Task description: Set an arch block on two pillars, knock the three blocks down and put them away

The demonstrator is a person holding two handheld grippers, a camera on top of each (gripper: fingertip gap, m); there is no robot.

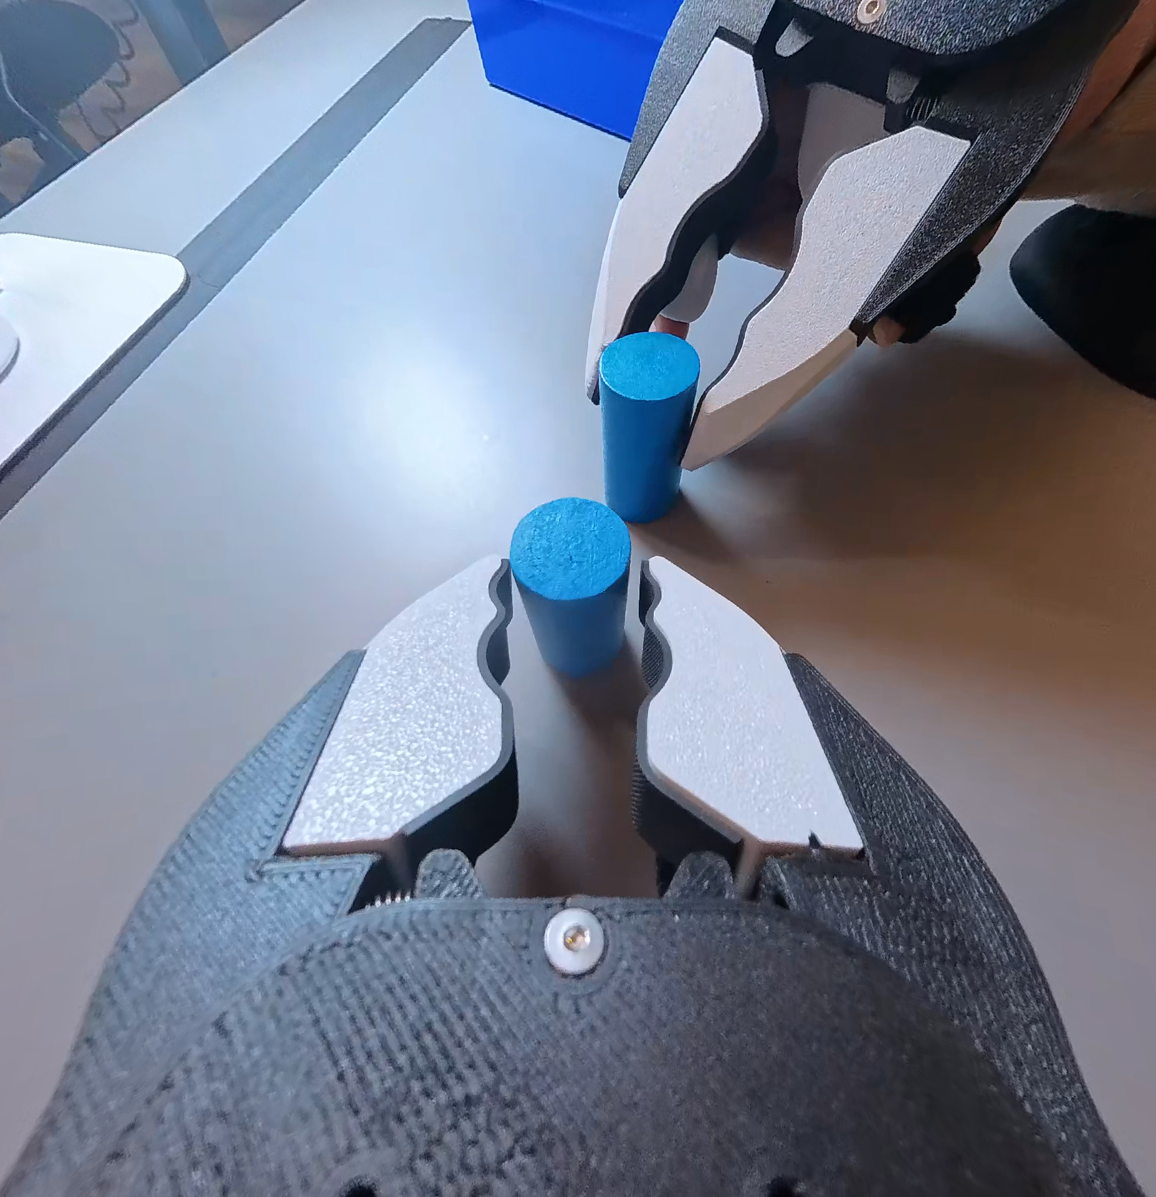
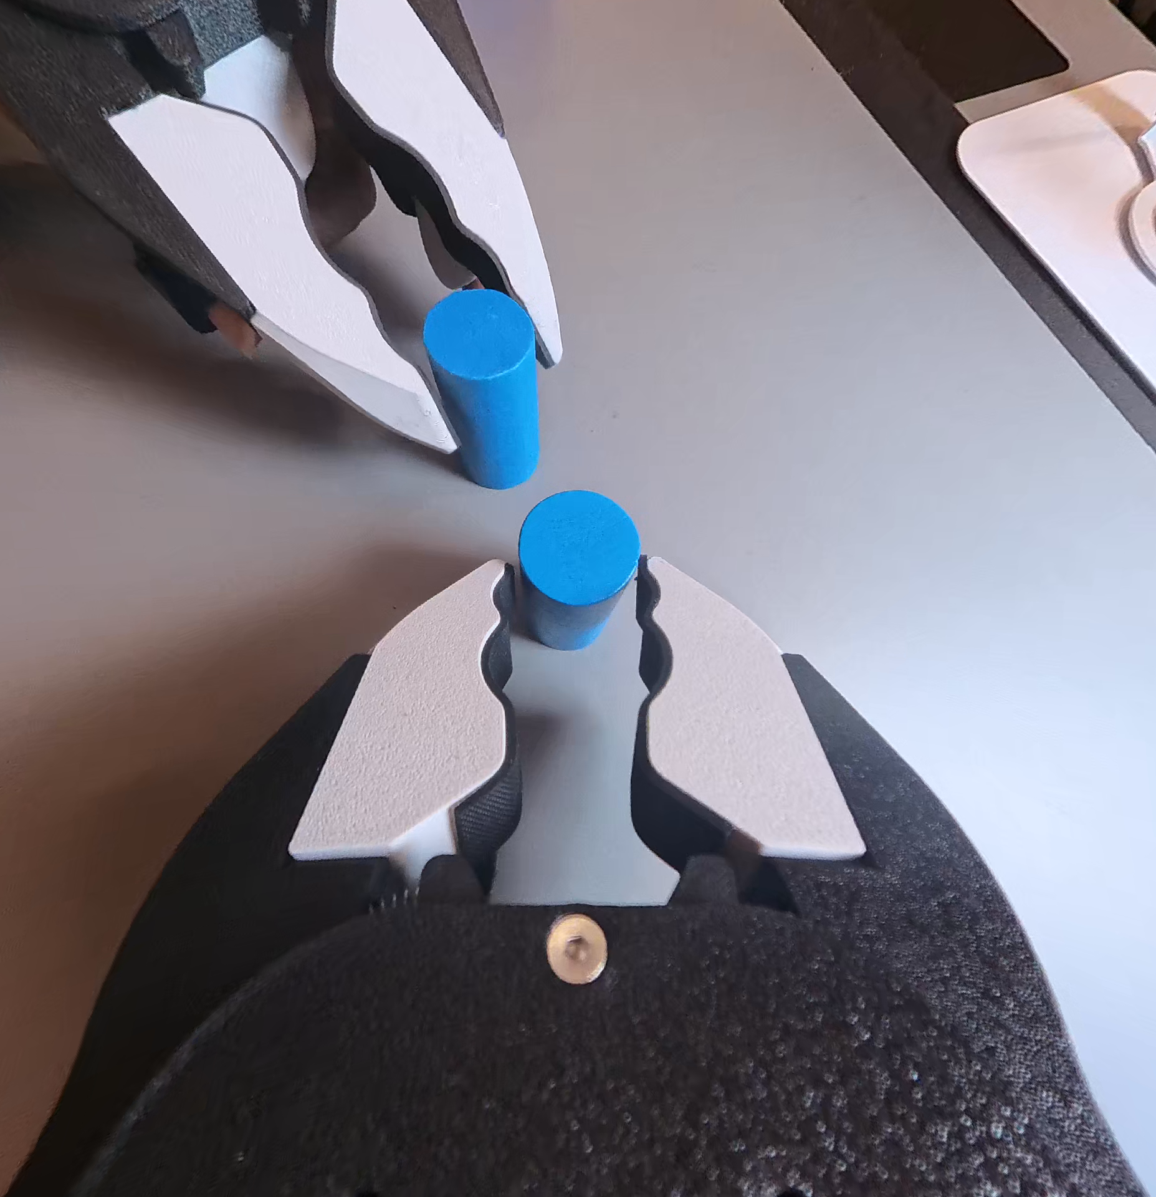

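Two blue cylinder pillars stand upright and close together on the grey table. My left gripper (image 1: 575, 573) is shut on the near pillar (image 1: 570, 550), one finger on each side. My right gripper (image 1: 643, 421) comes in from the far right and is shut on the other pillar (image 1: 647, 376). In the right wrist view my right gripper (image 2: 575, 567) holds its pillar (image 2: 578, 541), and the left gripper (image 2: 497, 398) holds the farther pillar (image 2: 481, 337). No arch block is in view.
A blue box (image 1: 562, 58) stands at the far end of the table. A white flat stand base (image 1: 70, 324) lies at the left edge, also in the right wrist view (image 2: 1067, 162). A dark strip (image 1: 316, 149) runs along the table. Spacing between my two grippers at the tips: around 6 cm.
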